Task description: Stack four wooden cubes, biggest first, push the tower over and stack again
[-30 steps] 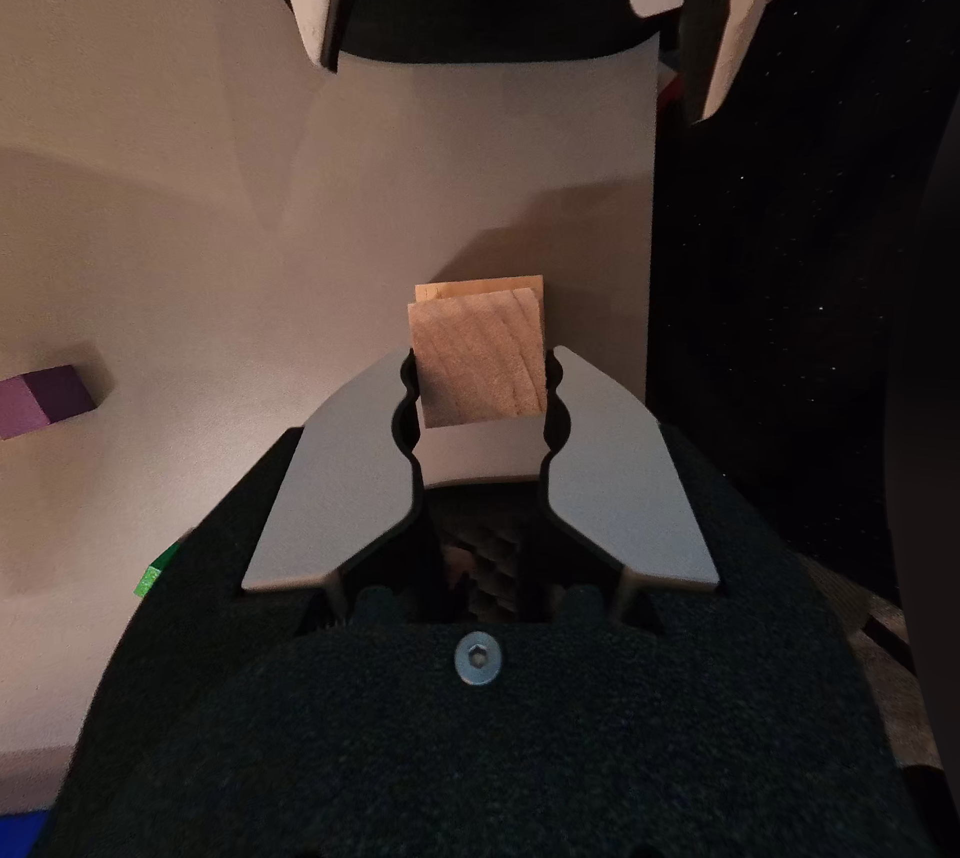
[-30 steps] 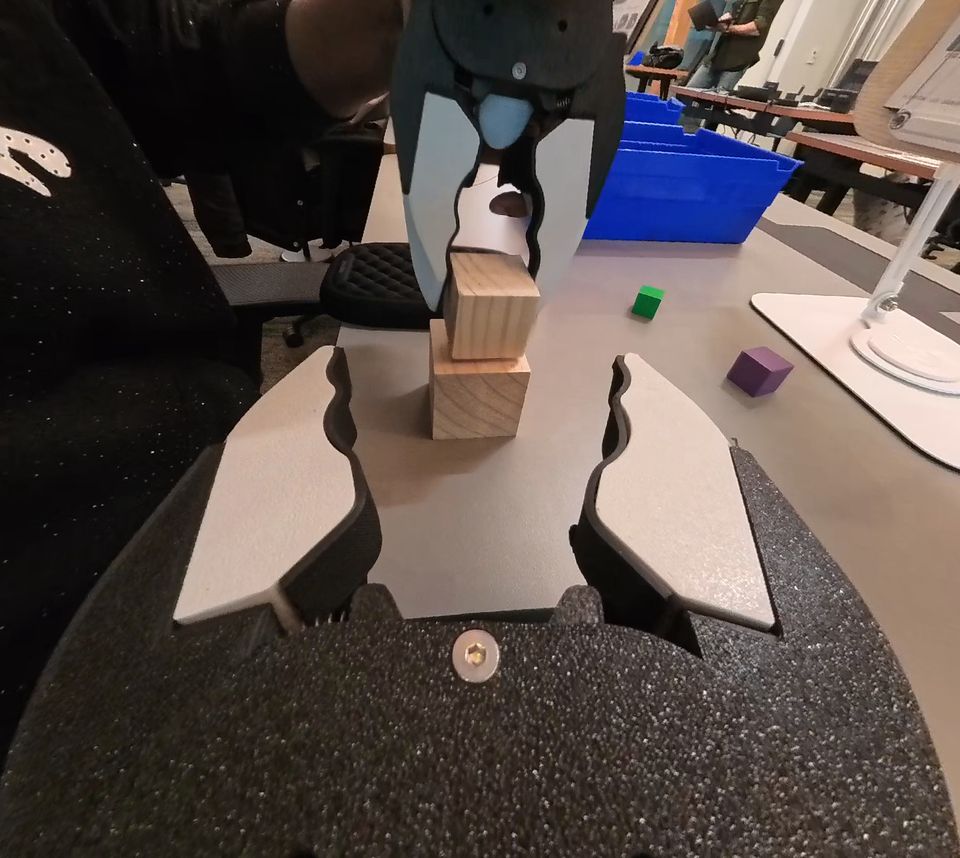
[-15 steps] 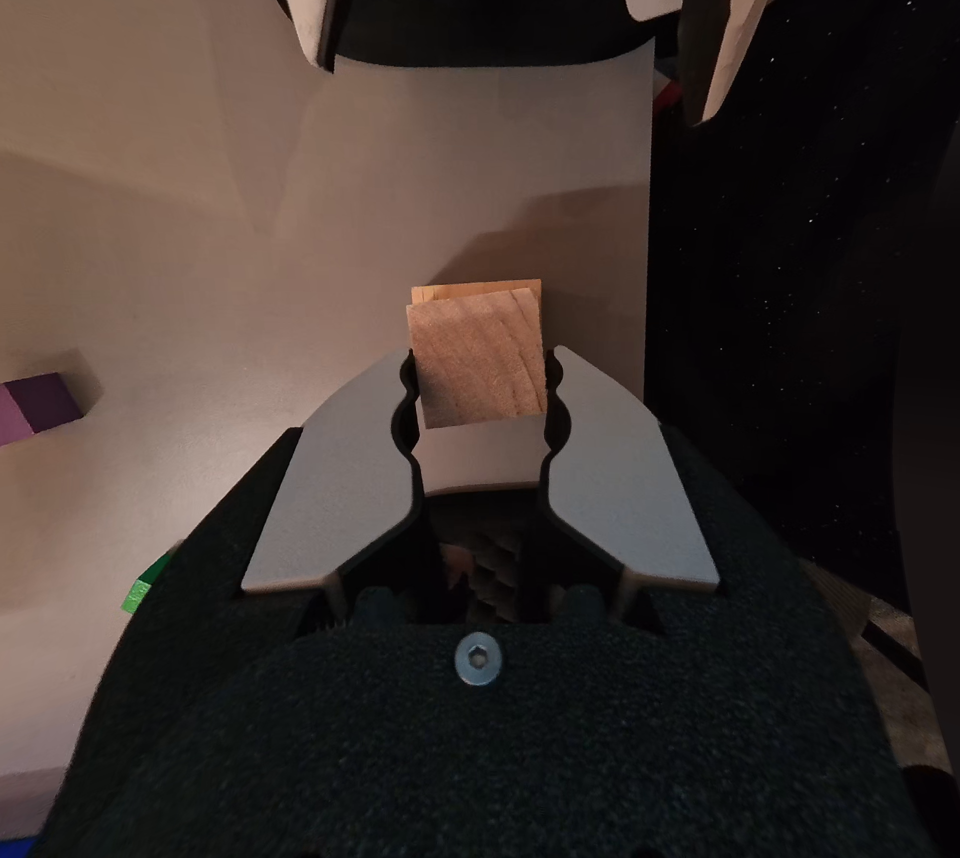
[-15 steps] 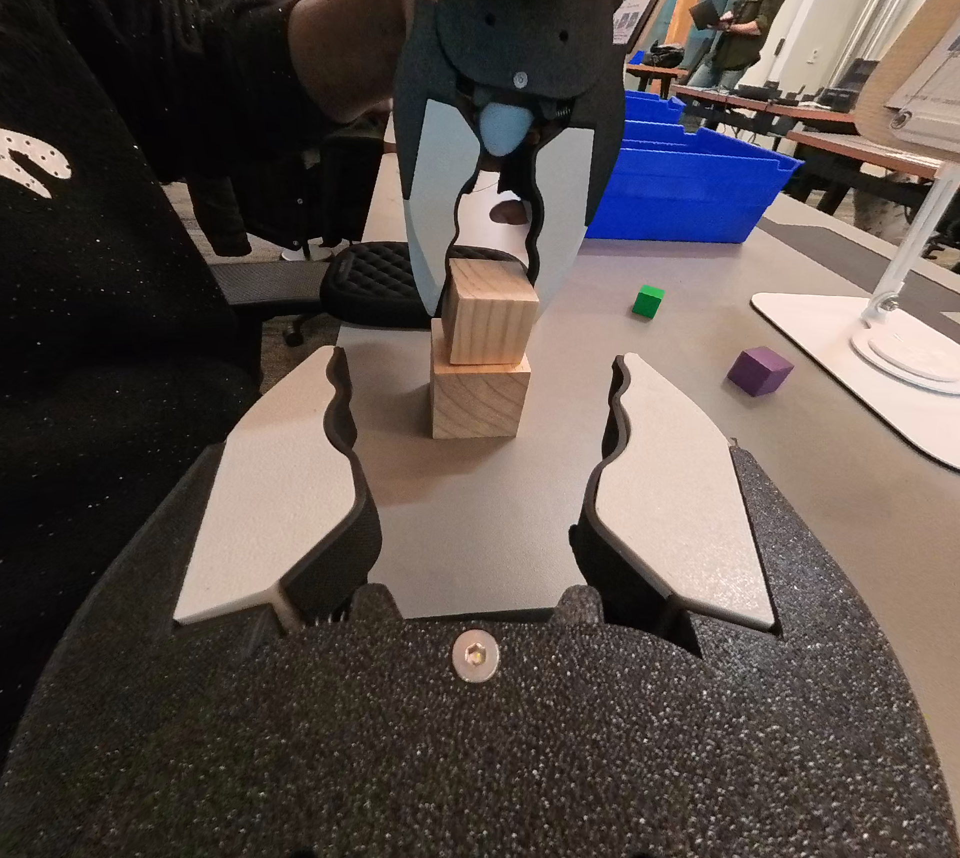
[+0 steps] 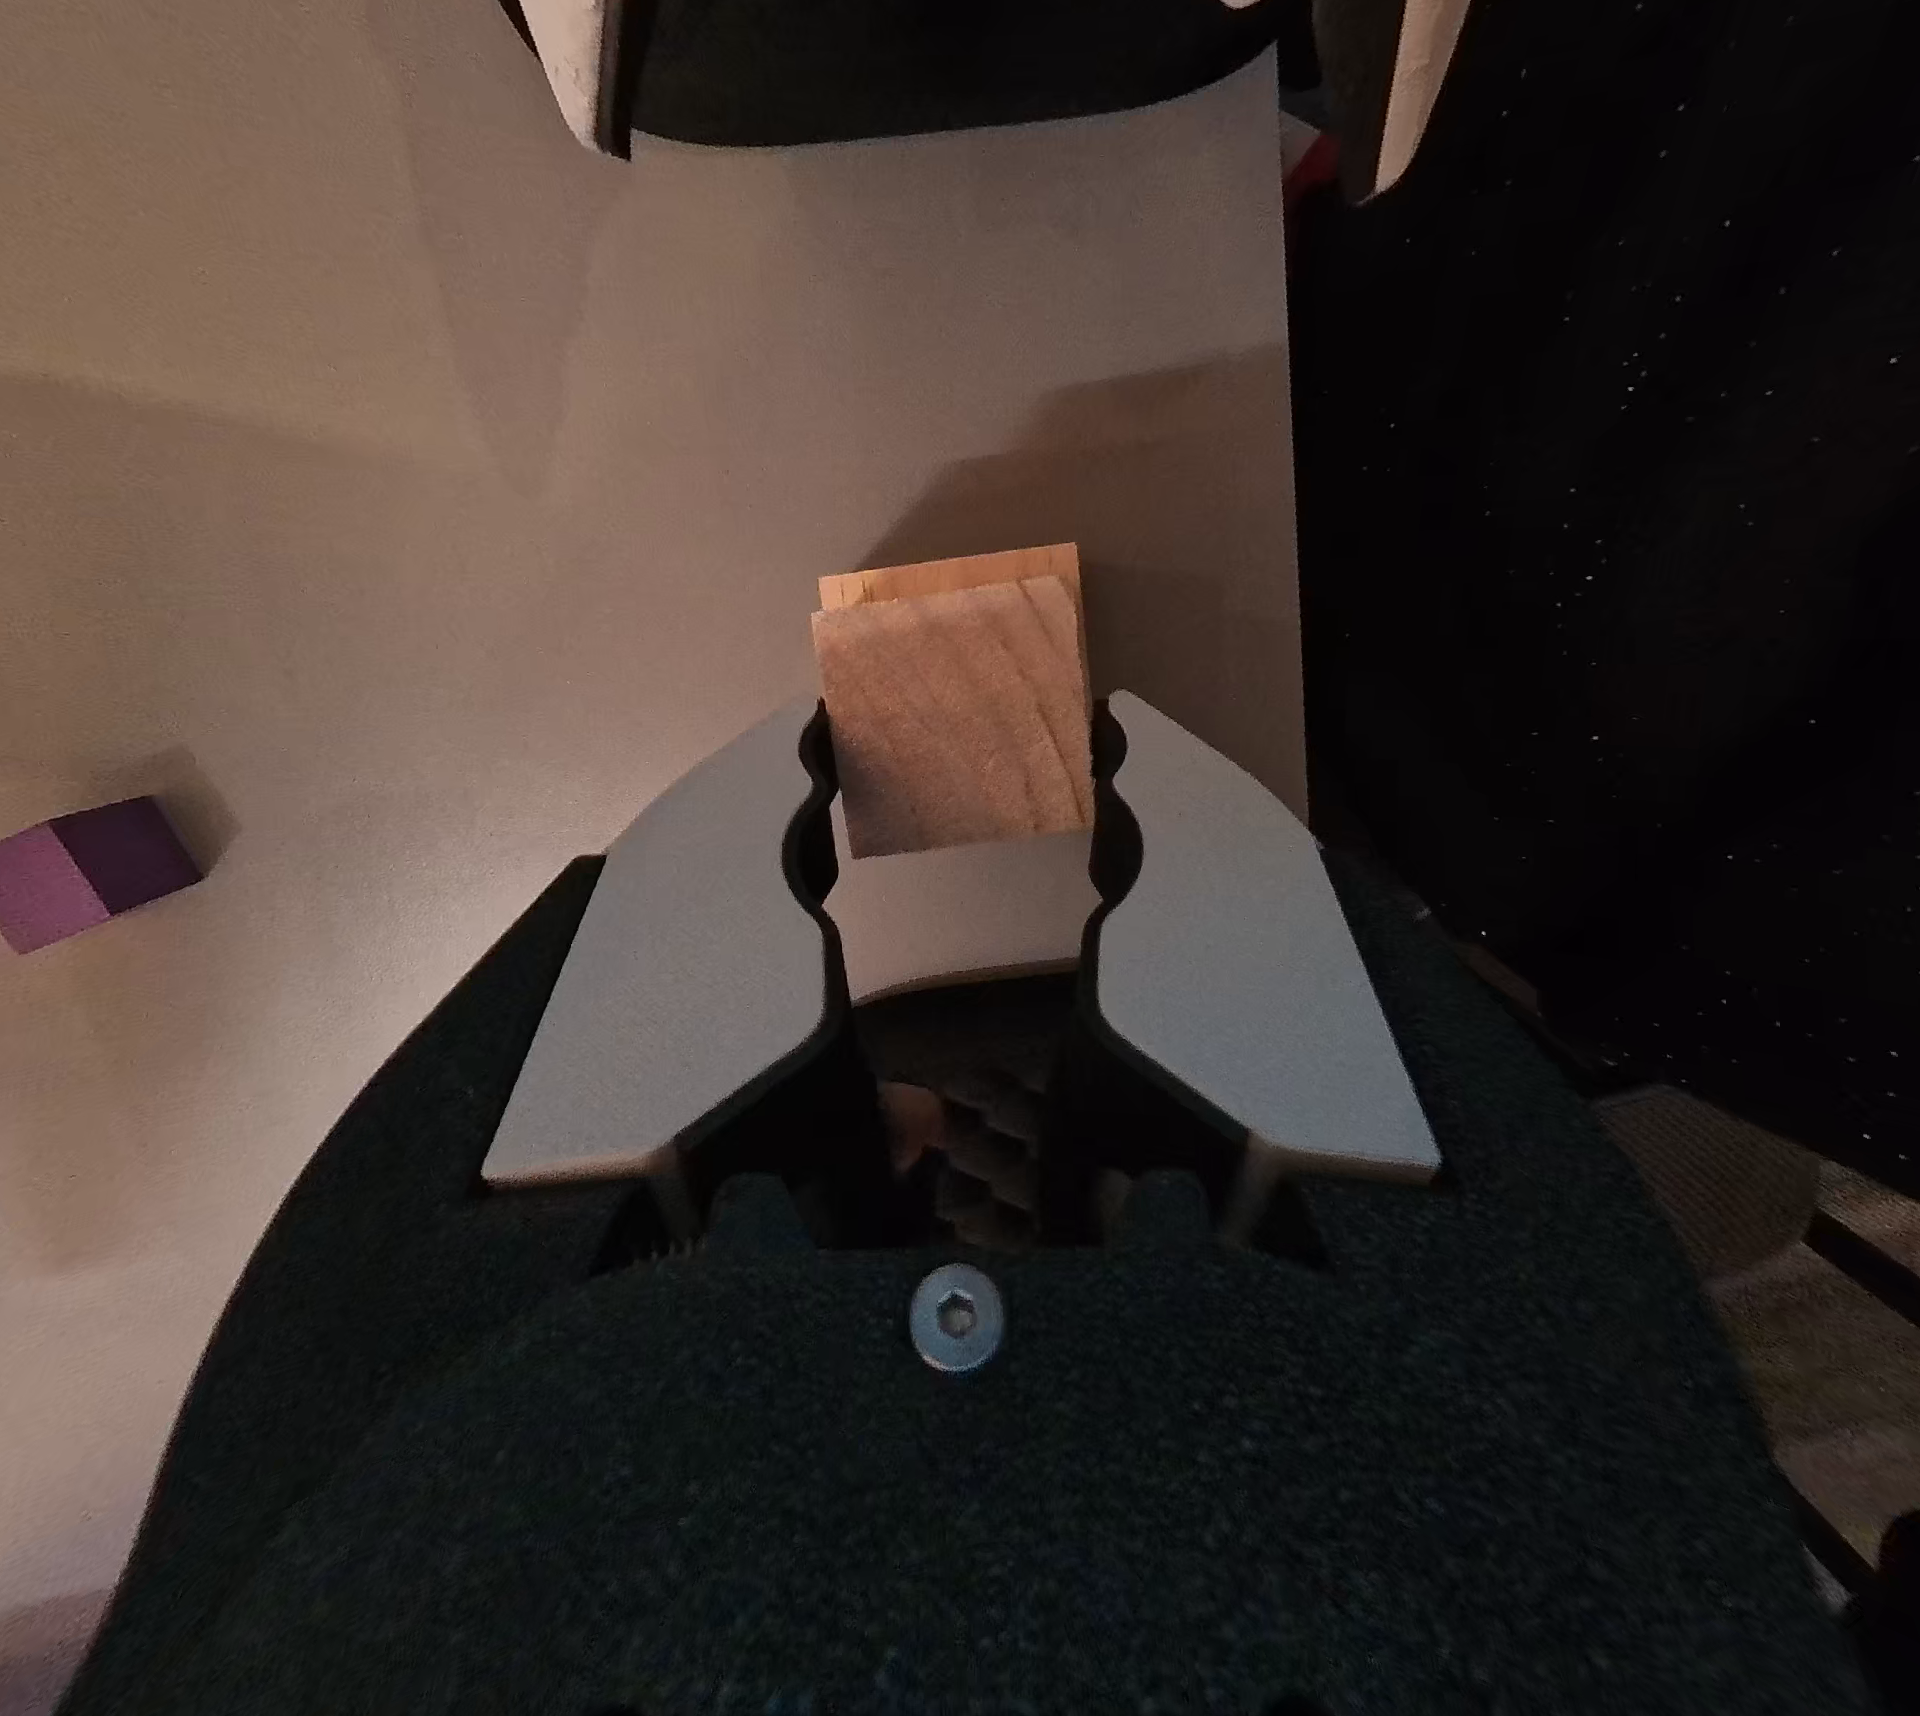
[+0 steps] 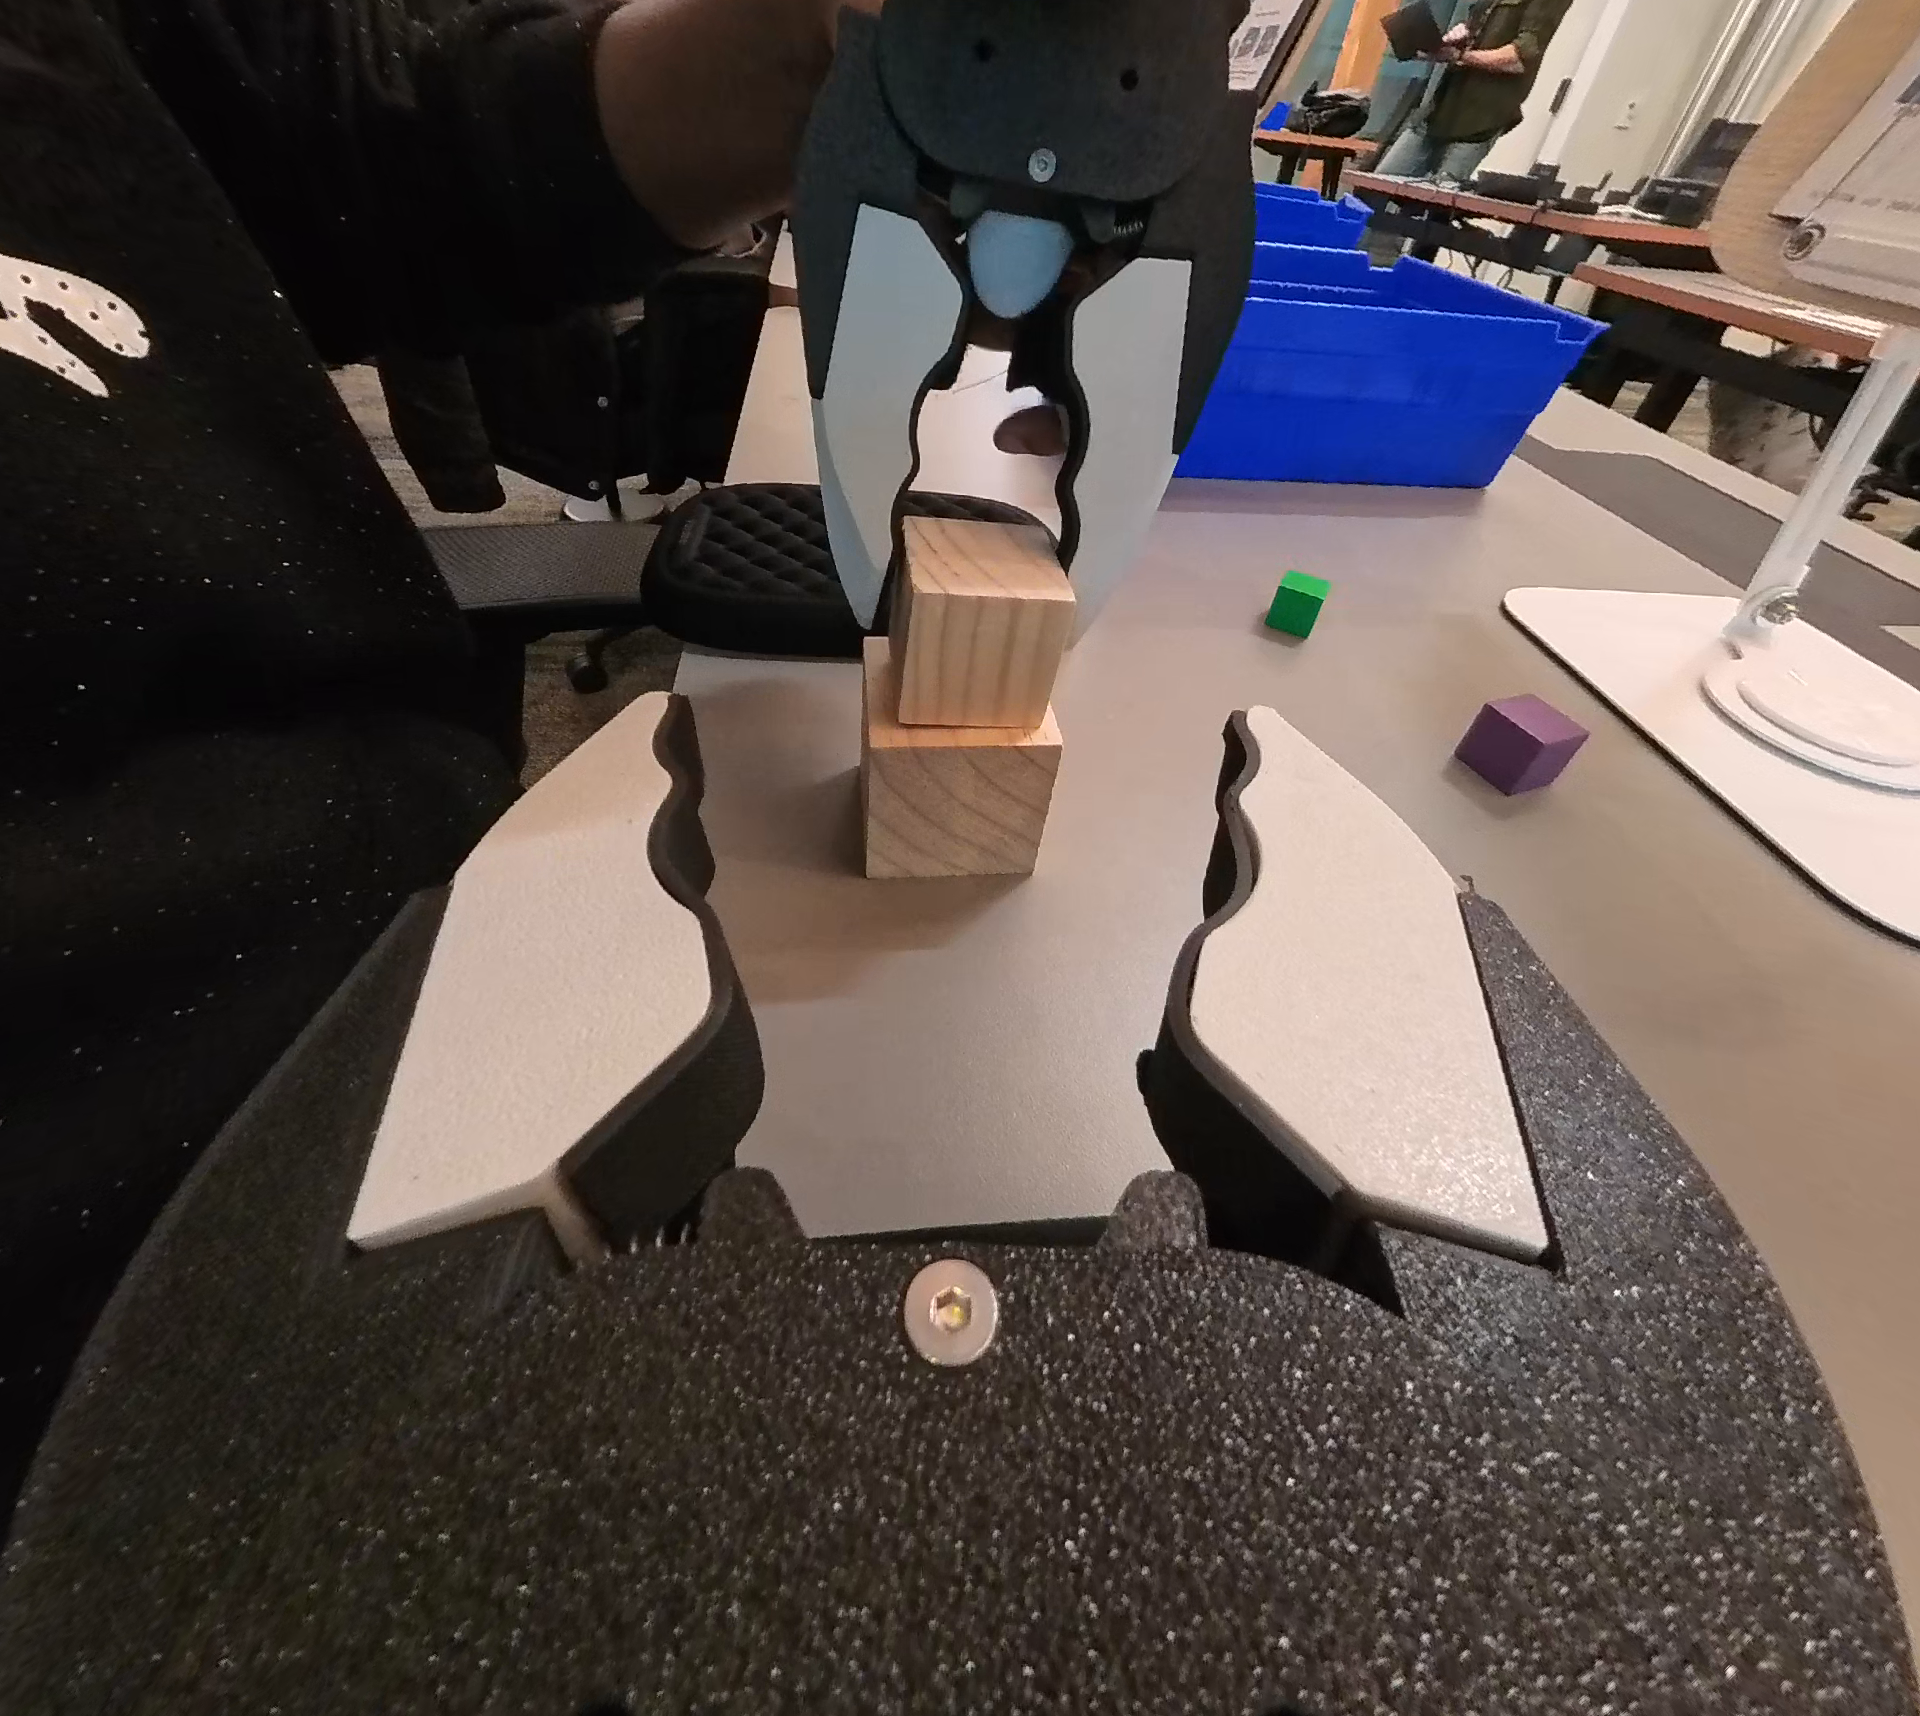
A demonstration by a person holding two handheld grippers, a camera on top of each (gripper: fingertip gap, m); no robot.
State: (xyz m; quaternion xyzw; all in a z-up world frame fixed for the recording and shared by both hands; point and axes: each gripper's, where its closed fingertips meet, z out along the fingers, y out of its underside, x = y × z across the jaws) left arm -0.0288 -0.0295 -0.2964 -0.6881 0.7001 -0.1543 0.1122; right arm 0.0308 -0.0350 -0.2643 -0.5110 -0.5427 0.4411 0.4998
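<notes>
The left gripper came down from above with its two fingers closed against opposite sides of a pale wooden cube, the dark wavy pads pressed flat to the wood. That cube showed straight grain lines on its near face and sat on a second wooden cube of like size, turned a little askew so its edges did not line up with the one beneath. The lower cube stood on the grey table, near the table's edge, curved grain rings plain on its front.

The right gripper hung low in front of the stack, its jaws spread wide with nothing between them but bare tabletop, well short of either cube.

Off to the right lay a small green cube and a purple cube, apart from each other, with a blue bin behind them.
</notes>
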